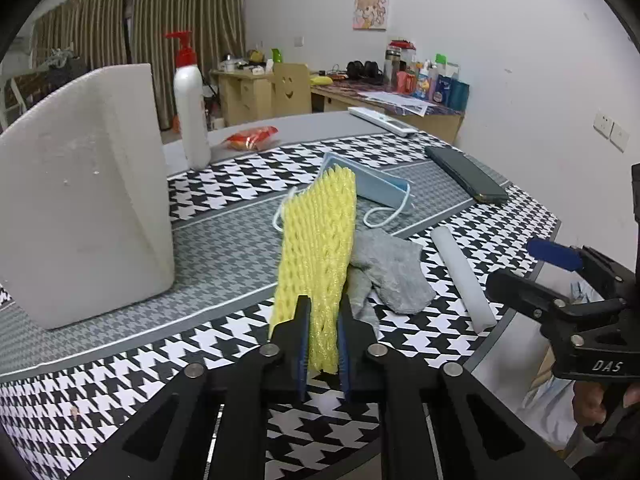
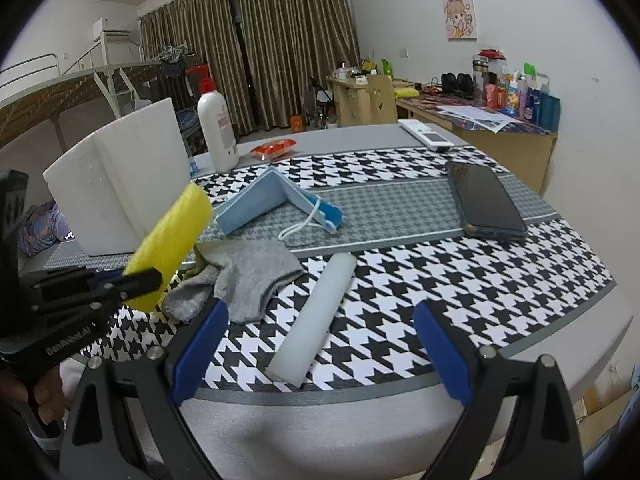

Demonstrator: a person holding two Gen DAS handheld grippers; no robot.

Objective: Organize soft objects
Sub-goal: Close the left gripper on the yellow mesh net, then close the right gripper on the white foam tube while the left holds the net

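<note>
My left gripper (image 1: 325,308) is shut on the lower end of a yellow foam net sleeve (image 1: 320,240), which stands up from the jaws above the houndstooth tablecloth (image 1: 224,256). In the right wrist view the same sleeve (image 2: 172,240) tilts up out of the left gripper (image 2: 136,280). A crumpled grey sock (image 1: 392,276) (image 2: 248,272) lies just right of it. A white foam roll (image 1: 460,276) (image 2: 316,320) rests near the table's front edge, between the wide-apart blue pads of my right gripper (image 2: 320,312), which is open and not touching it. A blue face mask (image 2: 260,204) lies behind the sock.
A big white foam block (image 1: 80,200) stands at the left, with a white pump bottle (image 1: 192,108) and a red snack packet (image 1: 250,138) behind it. A dark phone (image 2: 484,200) and a white remote (image 2: 426,134) lie at the right. Desks and curtains fill the background.
</note>
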